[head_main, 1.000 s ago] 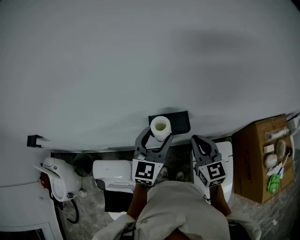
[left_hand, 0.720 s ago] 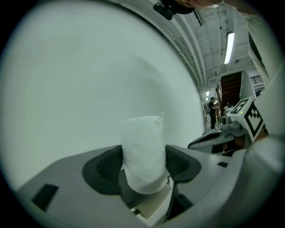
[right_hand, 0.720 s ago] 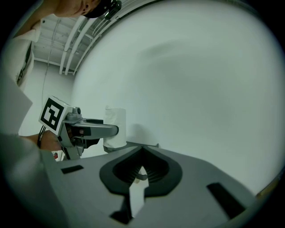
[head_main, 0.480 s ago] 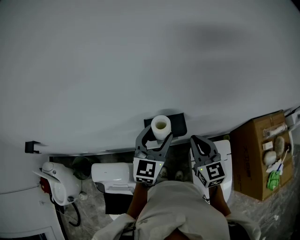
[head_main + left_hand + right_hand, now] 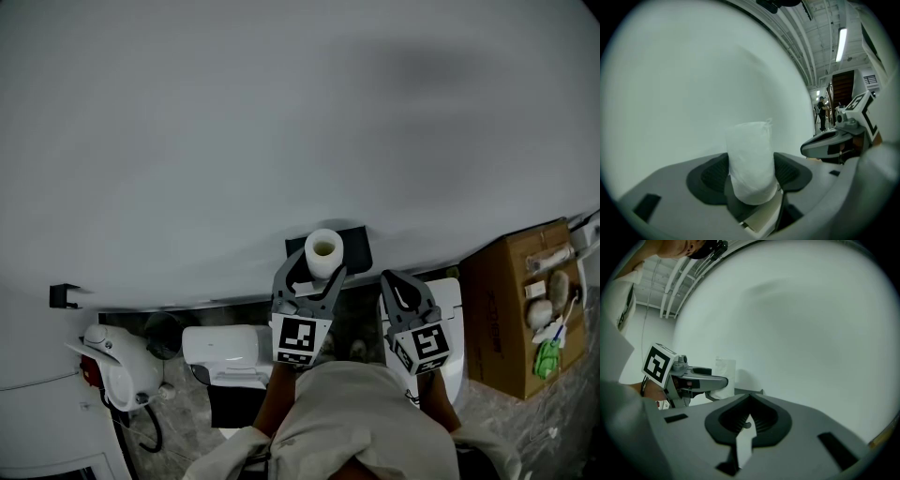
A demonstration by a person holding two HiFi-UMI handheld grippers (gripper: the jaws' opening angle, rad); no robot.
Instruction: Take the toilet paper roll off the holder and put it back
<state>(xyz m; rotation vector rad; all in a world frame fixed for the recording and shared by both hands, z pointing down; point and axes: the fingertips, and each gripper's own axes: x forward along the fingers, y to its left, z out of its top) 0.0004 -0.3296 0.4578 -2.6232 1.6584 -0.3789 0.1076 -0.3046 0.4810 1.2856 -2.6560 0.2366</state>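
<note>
White roll [image 5: 323, 251] sits clamped between the pads of our left gripper [image 5: 752, 174], whose jaws stand wide around it. It is up against the black holder [image 5: 356, 248] on the wall [image 5: 281, 122]; we cannot tell whether it rests on it. Our right gripper [image 5: 749, 399] hovers just beside, jaws closed together and empty.

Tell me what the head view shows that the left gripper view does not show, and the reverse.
Only the head view: the black holder at the wall, a cardboard box and a toilet on the floor. Only the left gripper view: a ceiling light and the pads pressing the sides of the toilet paper roll. Both: that roll, the left gripper shut on it, and the right gripper.
</note>
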